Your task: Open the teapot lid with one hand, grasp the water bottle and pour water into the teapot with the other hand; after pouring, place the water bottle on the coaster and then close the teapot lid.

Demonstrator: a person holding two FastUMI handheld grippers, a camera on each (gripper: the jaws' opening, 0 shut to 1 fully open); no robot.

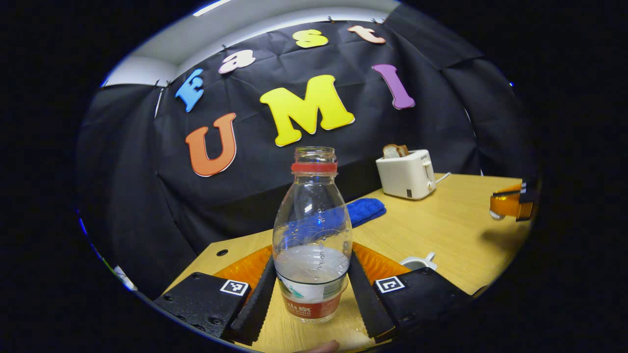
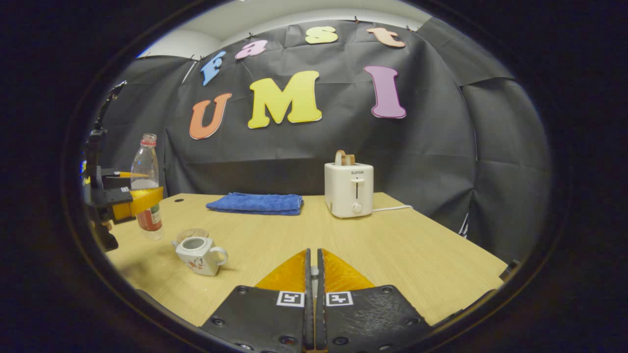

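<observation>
Left gripper view has the water bottle [image 1: 312, 235] standing upright between the left gripper [image 1: 312, 289]'s two fingers, which press its lower body from both sides, just above the label band. Its cap is off, the neck open, and water fills roughly the lower third. Thin clear plastic like that will give under a hard squeeze and is likely slick, so the hold belongs low, where the water's weight sits and the wall is ribbed — not up on the dome. It should feel light, though the water will shift once it tips.

From the right gripper view, the teapot [image 2: 200, 255] sits on the table [image 2: 402, 250] near the left edge, its top open and no lid on it. It looks like glazed ceramic — rigid, smooth, easy to chip — with a small loop handle facing right. The round coaster [image 2: 192, 234] lies just behind it, near the bottle. The right gripper [image 2: 314, 274] hangs over the table's middle with its fingers drawn nearly together on something small and pale; I take that for the lid's knob, but cannot be sure.
</observation>
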